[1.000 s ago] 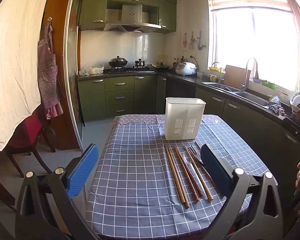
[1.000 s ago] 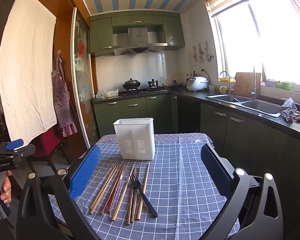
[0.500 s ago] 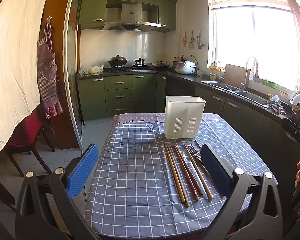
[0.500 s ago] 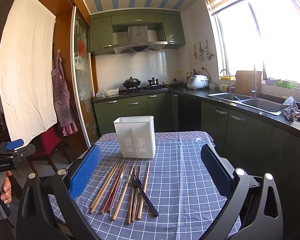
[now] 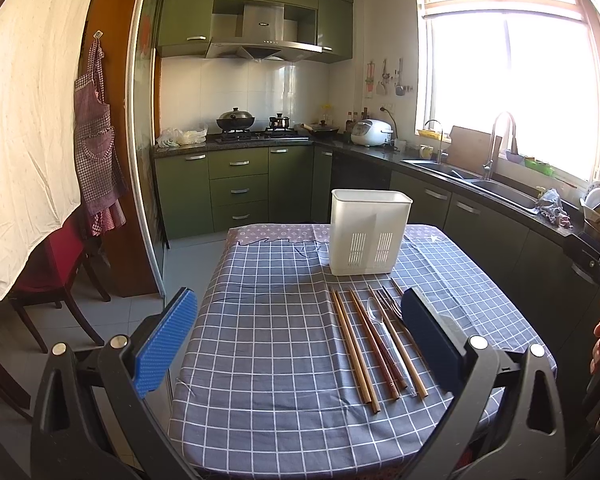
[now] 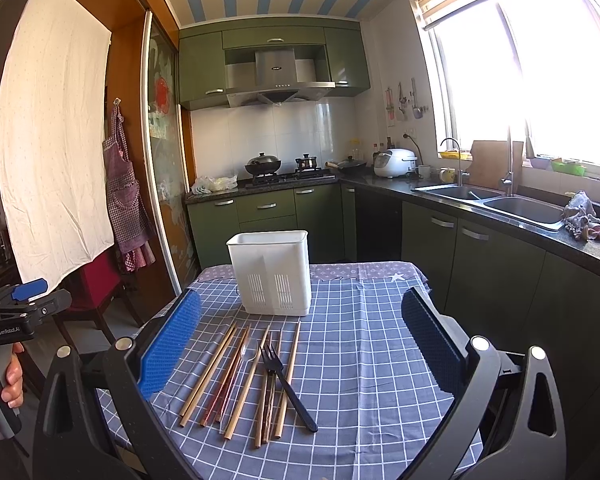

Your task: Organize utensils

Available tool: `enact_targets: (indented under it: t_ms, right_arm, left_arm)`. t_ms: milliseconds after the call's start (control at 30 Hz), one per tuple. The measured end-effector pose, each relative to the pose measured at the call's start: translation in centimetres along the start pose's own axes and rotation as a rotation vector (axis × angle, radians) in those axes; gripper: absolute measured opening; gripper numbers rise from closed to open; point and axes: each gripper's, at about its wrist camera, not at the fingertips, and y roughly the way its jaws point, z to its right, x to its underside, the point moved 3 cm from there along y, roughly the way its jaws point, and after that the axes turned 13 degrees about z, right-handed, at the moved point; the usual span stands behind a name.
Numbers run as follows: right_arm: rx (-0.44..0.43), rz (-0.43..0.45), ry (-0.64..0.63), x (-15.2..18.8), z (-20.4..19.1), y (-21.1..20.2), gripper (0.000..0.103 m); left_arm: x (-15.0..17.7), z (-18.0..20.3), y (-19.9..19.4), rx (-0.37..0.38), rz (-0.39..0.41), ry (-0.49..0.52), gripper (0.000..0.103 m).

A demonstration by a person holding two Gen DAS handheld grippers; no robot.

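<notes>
Chopsticks (image 6: pixel 210 376), black fork (image 6: pixel 286 384) flat before white holder (image 6: pixel 271 274); nothing between.

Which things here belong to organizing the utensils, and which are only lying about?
For the job: white holder, chopsticks, black fork, clear spoon.
Lying about: wok, rice cooker, apron, rag.

One white holder (image 6: pixel 271 276), one black fork (image 6: pixel 286 386), one clear spoon (image 5: pixel 384 330), several chopsticks (image 6: pixel 208 376).
</notes>
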Motion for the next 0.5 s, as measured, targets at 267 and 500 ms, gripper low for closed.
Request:
enact_targets:
  t_ms: [267,500]
  right_arm:
    - [0.001,0.001,0.001,-0.06,0.02,0.03,0.099]
    - [0.002,0.001,0.003,-0.41,0.09,-0.10,0.099]
  left_arm:
    - [-0.08,-0.07,0.08,0.000,0.000,-0.002,0.097]
    - [-0.15,-0.11,0.05,0.001,0.000,-0.004,0.097]
